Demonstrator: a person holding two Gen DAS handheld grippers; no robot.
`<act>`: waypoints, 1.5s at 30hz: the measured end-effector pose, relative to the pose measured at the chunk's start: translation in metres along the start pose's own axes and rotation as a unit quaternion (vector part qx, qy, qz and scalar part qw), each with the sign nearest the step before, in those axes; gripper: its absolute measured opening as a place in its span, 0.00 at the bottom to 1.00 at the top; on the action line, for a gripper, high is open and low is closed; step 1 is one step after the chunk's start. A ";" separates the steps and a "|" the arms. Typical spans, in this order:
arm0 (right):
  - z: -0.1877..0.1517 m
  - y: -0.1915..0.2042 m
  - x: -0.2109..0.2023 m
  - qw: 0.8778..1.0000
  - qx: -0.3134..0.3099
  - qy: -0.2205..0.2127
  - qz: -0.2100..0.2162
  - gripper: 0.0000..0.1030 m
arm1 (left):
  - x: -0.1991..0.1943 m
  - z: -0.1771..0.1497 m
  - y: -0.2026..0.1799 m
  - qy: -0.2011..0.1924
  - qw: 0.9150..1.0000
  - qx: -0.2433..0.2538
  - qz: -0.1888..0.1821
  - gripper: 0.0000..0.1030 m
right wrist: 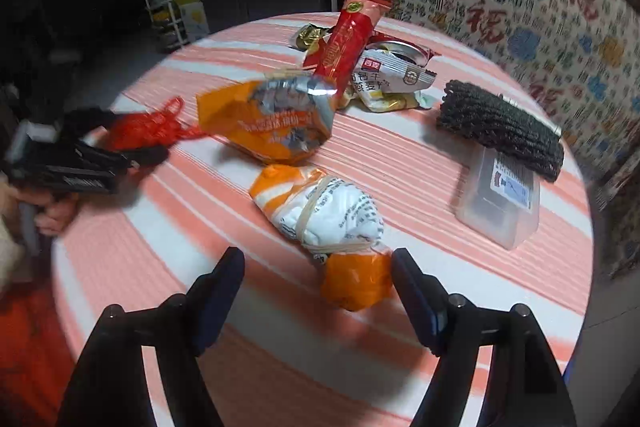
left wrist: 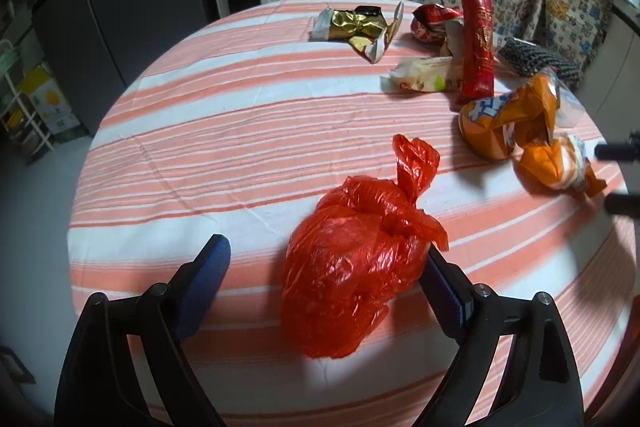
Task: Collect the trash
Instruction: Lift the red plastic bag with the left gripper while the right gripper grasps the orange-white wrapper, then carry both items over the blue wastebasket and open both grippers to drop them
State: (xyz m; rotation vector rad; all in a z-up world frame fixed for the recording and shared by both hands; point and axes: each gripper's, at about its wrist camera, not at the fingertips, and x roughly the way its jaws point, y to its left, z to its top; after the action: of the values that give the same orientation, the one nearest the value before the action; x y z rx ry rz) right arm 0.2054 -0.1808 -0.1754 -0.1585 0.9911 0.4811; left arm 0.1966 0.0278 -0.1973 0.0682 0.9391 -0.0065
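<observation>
Red bag: we see a knotted, crinkled red plastic bag lying bulged.
Left gripper: spread around it; right pad touching.
Right gripper: spread, orange-and-white rubber-banded packet at twelve o'clock.

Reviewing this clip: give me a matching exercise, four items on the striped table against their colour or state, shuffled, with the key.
Items:
1. tied plastic bag
2. crumpled foil wrapper
3. knitted cloth
4. rubber-banded packet

Descriptions:
A. gold, near the table's far edge
B. orange and white, before the right tongs
C. red, between the open left tongs
D. dark, lying over a clear plastic box

Pairs: 1-C, 2-A, 3-D, 4-B
</observation>
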 end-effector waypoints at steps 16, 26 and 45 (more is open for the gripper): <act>0.017 0.011 0.020 0.997 -0.071 0.028 -0.014 0.55 | -0.024 0.001 -0.012 -0.022 0.998 0.016 -0.055 0.45; -0.023 0.005 -0.037 0.993 0.118 -0.007 -0.001 0.55 | -0.072 -0.018 -0.044 -0.036 0.997 -0.032 -0.066 0.44; -0.051 -0.045 -0.103 0.978 0.186 -0.072 -0.055 0.55 | -0.102 0.019 -0.160 -0.074 0.993 0.060 -0.066 0.44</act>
State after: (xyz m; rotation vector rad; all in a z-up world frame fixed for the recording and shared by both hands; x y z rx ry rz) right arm 0.1405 -0.2700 -0.1216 0.1547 0.9081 0.1963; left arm 0.1454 -0.1357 -0.1127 0.1156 0.7923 -0.1879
